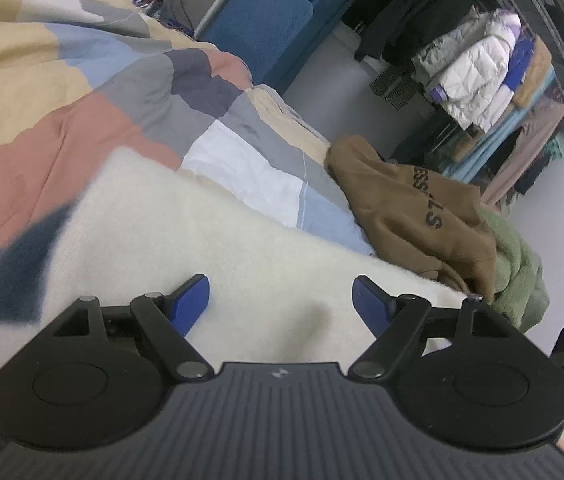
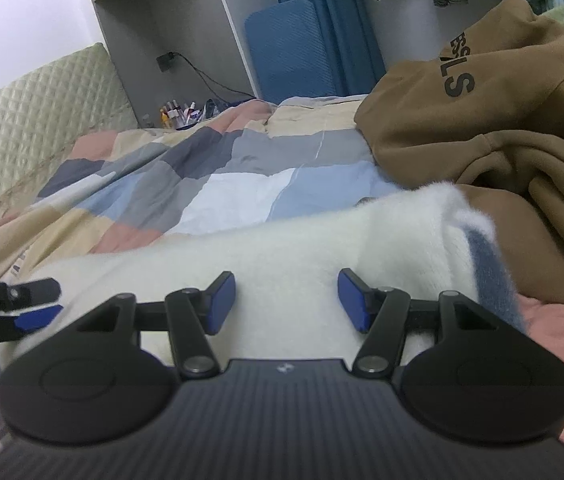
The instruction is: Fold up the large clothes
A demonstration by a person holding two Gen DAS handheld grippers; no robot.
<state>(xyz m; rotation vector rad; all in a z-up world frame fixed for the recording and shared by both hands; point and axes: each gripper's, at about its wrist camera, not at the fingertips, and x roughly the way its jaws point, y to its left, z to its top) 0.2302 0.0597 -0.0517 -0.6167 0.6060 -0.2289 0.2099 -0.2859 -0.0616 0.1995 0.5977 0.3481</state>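
Observation:
A fluffy cream-white garment (image 1: 210,248) with dark blue parts lies on the patchwork bed cover; it also shows in the right wrist view (image 2: 282,248). My left gripper (image 1: 281,304) is open just above it, blue pads spread, holding nothing. My right gripper (image 2: 287,300) is open over the same garment, empty. The left gripper's fingers (image 2: 34,304) show at the left edge of the right wrist view.
A brown hoodie (image 1: 414,216) and a green garment (image 1: 522,276) lie piled at the bed's right edge; the hoodie (image 2: 494,120) is right of the white garment. The patchwork cover (image 1: 82,92) spreads beyond. A clothes rack (image 1: 482,72) and blue cushion (image 2: 290,48) stand behind.

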